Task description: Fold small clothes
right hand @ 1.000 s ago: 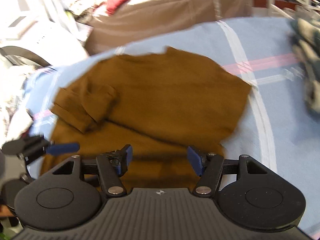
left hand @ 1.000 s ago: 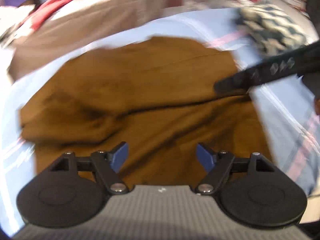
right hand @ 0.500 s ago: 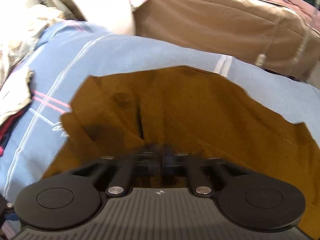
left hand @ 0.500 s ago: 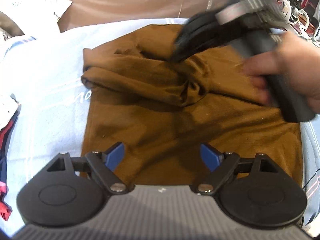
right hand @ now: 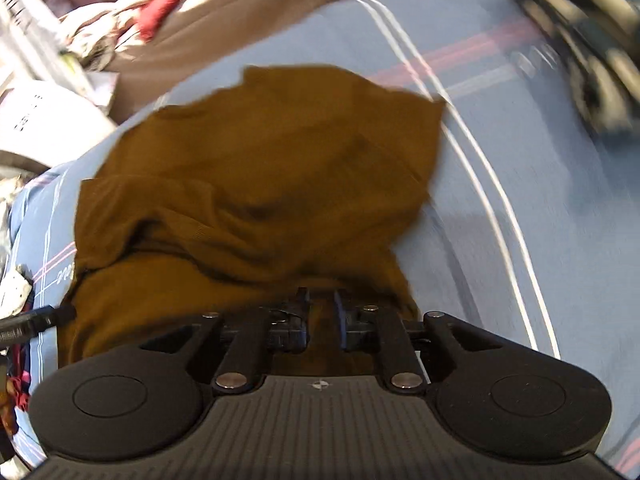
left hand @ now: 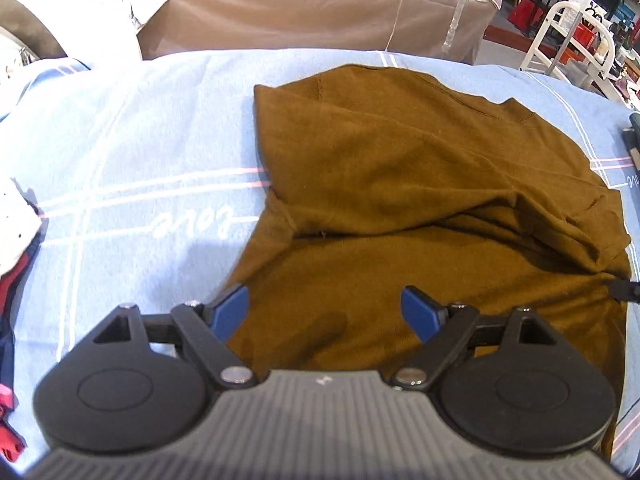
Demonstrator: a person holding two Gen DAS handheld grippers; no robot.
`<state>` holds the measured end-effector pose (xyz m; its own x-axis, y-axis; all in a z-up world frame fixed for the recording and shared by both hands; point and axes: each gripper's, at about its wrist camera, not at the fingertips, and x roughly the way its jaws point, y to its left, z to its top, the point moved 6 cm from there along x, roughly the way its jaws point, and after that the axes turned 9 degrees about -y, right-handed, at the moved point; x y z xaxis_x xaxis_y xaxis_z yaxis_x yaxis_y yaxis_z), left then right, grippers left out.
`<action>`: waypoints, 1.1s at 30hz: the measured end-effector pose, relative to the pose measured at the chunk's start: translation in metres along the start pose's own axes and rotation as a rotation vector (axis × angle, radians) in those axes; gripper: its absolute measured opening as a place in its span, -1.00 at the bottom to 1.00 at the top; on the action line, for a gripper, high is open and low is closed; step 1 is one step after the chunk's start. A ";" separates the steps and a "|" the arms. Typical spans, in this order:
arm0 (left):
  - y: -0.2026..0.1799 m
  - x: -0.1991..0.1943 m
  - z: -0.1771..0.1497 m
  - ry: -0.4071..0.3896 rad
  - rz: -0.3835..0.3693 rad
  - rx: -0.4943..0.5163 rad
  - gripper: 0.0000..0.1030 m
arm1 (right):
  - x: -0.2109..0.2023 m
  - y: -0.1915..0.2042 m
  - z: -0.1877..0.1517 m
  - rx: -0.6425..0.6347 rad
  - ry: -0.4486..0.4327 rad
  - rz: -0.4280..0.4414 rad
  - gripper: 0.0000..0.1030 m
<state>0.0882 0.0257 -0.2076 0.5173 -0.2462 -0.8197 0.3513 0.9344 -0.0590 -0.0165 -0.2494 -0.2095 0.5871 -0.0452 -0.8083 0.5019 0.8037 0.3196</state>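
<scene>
A brown T-shirt (left hand: 420,184) lies on a light blue striped sheet (left hand: 140,152), its upper part folded down over the lower part with a crease across the middle. My left gripper (left hand: 324,312) is open and empty, its blue fingertips over the shirt's near left edge. In the right wrist view the same shirt (right hand: 272,168) fills the middle. My right gripper (right hand: 320,312) is shut on a fold of the shirt's near edge. A tip of the right gripper (left hand: 622,292) shows at the shirt's right edge in the left wrist view.
A tan covered couch (left hand: 320,4) stands behind the sheet. Red and white clothes (left hand: 12,264) lie at the left edge. A dark patterned garment (right hand: 580,32) lies at the far right. White furniture (left hand: 568,36) stands at the back right.
My right gripper closed on the shirt, carried the fabric over, and now holds its near right edge. The shirt went from bunched to folded over. My left gripper stayed open.
</scene>
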 end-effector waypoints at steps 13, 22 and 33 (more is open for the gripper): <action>-0.004 0.028 0.019 -0.003 0.094 0.239 0.67 | 0.021 0.010 0.077 -0.289 -0.138 -0.070 0.40; -0.001 0.035 0.022 -0.052 0.131 0.326 0.68 | 0.021 -0.010 0.088 -0.192 -0.086 -0.059 -0.87; 0.059 0.056 0.041 -0.007 0.130 -0.110 -0.66 | -0.006 -0.046 0.086 -0.009 -0.103 -0.118 -0.15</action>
<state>0.1695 0.0562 -0.2332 0.5583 -0.1232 -0.8204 0.1939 0.9809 -0.0153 0.0115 -0.3368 -0.1769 0.5866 -0.2003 -0.7847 0.5659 0.7945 0.2202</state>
